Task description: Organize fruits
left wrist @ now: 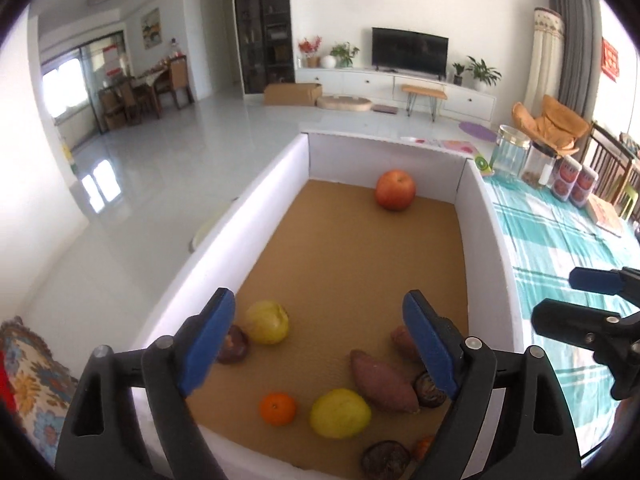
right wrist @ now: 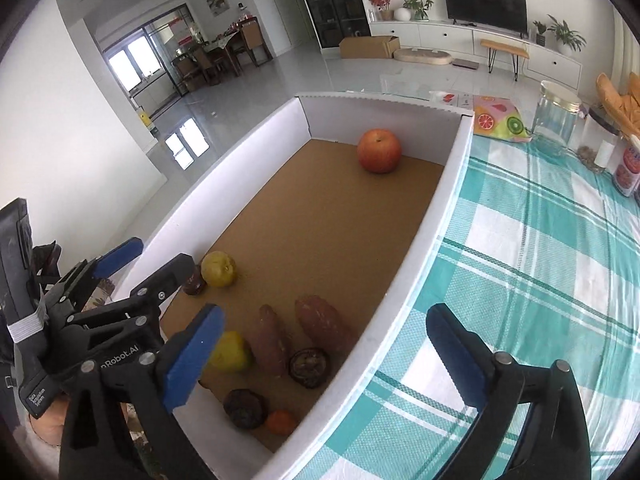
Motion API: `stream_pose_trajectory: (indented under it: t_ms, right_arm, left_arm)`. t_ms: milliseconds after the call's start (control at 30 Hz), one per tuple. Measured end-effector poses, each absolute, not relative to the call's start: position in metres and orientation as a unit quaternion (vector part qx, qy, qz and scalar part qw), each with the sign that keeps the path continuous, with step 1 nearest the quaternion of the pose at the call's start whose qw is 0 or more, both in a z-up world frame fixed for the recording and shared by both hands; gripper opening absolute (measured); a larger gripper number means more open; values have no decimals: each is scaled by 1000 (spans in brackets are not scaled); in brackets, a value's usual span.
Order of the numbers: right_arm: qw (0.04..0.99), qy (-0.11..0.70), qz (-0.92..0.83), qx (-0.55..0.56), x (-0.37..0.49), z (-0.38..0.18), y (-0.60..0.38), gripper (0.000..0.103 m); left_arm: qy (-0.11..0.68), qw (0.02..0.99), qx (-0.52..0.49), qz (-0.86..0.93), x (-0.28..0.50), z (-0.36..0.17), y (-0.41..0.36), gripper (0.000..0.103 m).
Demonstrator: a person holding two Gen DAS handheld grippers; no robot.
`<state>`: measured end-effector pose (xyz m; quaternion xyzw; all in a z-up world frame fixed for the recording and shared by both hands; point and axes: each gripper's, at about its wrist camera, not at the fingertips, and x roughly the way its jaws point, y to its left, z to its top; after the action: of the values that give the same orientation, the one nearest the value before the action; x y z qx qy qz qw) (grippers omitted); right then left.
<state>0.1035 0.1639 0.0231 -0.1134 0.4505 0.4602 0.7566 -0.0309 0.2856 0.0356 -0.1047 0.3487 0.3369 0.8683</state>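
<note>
A white box (left wrist: 486, 240) with a brown cork floor holds the produce. A red apple (left wrist: 395, 190) (right wrist: 379, 150) sits alone at its far end. At the near end lie two yellow fruits (left wrist: 267, 322) (left wrist: 340, 413), a small orange (left wrist: 277, 409), two sweet potatoes (left wrist: 382, 380) (right wrist: 322, 320) and several dark round fruits (left wrist: 233, 345). My left gripper (left wrist: 320, 344) is open and empty above the near end. My right gripper (right wrist: 324, 354) is open and empty over the box's right wall (right wrist: 424, 264); it also shows in the left wrist view (left wrist: 576, 300).
The box stands on a table with a teal and white checked cloth (right wrist: 540, 280). Glass jars (right wrist: 556, 118) and printed cans (left wrist: 574, 180) stand at the table's far right. A fruit-print bag (right wrist: 500, 118) lies behind the box. The floor drops away to the left.
</note>
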Motion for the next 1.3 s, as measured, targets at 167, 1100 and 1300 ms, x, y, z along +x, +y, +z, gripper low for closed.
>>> stream_pose_trajectory:
  t_ms: [167, 1100, 1300]
  right_arm:
    - [759, 466, 442, -106, 75, 29, 132, 103]
    - [773, 433, 414, -209, 3, 44, 147, 103]
    - [772, 435, 414, -208, 2, 44, 148, 103]
  left_arm:
    - [379, 847, -62, 367, -49, 41, 261, 88]
    - [419, 827, -126, 354, -82, 33, 269, 88]
    - [416, 828, -128, 354, -82, 32, 268, 88]
